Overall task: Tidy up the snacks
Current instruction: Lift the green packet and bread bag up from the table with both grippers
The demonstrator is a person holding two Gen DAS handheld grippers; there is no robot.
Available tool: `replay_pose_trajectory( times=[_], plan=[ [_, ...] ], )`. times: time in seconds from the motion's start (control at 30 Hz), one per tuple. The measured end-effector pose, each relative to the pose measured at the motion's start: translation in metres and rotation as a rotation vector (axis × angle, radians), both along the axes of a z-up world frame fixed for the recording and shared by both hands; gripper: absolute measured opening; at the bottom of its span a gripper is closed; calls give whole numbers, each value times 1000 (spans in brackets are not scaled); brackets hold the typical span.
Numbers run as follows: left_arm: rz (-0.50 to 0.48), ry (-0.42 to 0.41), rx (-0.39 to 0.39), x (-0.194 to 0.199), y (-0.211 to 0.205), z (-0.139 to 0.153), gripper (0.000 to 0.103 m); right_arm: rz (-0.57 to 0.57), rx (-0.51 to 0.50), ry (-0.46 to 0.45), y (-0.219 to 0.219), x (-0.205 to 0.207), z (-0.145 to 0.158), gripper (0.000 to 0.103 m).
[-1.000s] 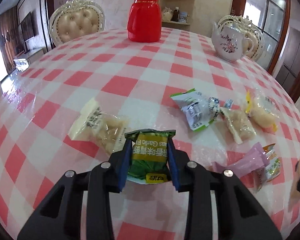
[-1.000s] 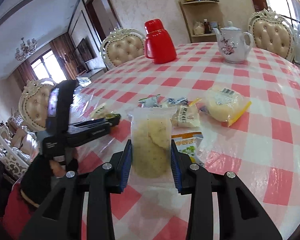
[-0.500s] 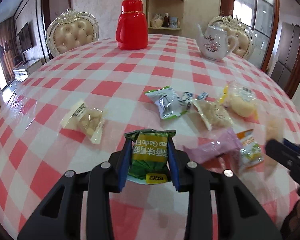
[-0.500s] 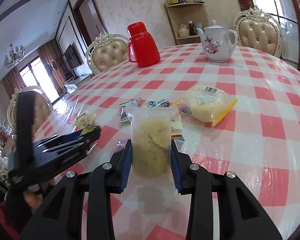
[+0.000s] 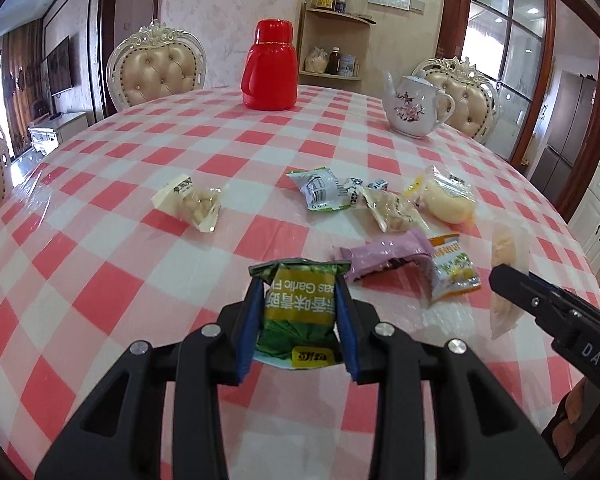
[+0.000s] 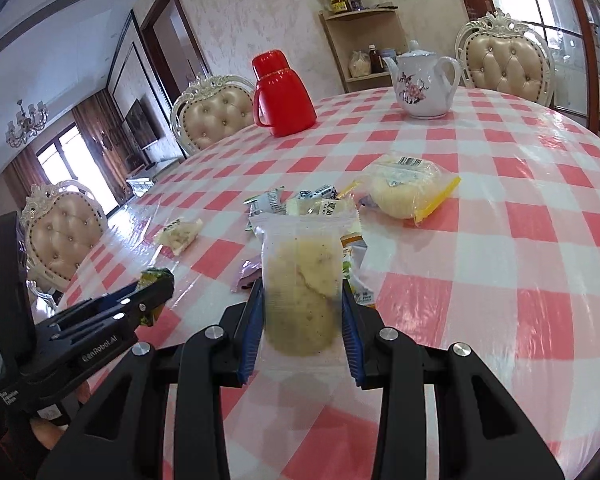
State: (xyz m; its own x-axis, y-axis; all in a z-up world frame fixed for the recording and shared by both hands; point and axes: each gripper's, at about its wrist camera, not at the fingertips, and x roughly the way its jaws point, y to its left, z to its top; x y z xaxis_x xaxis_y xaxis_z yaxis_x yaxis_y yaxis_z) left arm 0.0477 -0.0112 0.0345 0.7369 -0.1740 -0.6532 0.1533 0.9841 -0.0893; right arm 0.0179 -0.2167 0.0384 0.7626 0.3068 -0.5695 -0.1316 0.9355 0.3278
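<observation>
My left gripper is shut on a green garlic-pea packet, held above the near part of the checked table. My right gripper is shut on a clear packet of pale biscuits; that gripper and its biscuit packet show at the right of the left wrist view. Loose snacks lie ahead: a pale nut packet alone at the left, a white-green packet, a clear biscuit packet, a yellow bun bag, a pink wrapper and an orange-green packet.
A red thermos and a flowered white teapot stand at the far side of the table. Padded chairs ring the table, with a corner shelf behind. A person's hand holds the left gripper at the lower left of the right wrist view.
My left gripper pulled back toward the near edge with the green packet, so the snacks look farther off. The right gripper with its biscuit packet came into the left wrist view at the right.
</observation>
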Motion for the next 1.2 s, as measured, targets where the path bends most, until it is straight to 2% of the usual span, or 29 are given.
replay_pose_trajectory(
  times=[0.4, 0.57, 0.7, 0.83, 0.97, 1.1, 1.2],
  plan=[
    [60, -3, -70, -42, 20, -3, 35, 78, 10, 21, 33, -33, -7, 36],
    [93, -40, -73, -68, 28, 4, 35, 112, 40, 14, 44, -50, -6, 36],
    [121, -40, -66, -93, 37, 5, 35, 140, 125, 24, 44, -61, -5, 36],
    [148, 28, -98, -111, 54, -1, 35, 168, 195, 41, 48, -75, -3, 36],
    [173, 52, -107, -131, 74, 2, 36, 208, 160, 58, 71, -94, 2, 36],
    [210, 37, -86, -158, 98, 14, 36, 269, 1, 54, 115, -116, 6, 36],
    [237, 13, -66, -180, 118, 22, 36, 314, -52, 38, 139, -128, 10, 36]
  ],
)
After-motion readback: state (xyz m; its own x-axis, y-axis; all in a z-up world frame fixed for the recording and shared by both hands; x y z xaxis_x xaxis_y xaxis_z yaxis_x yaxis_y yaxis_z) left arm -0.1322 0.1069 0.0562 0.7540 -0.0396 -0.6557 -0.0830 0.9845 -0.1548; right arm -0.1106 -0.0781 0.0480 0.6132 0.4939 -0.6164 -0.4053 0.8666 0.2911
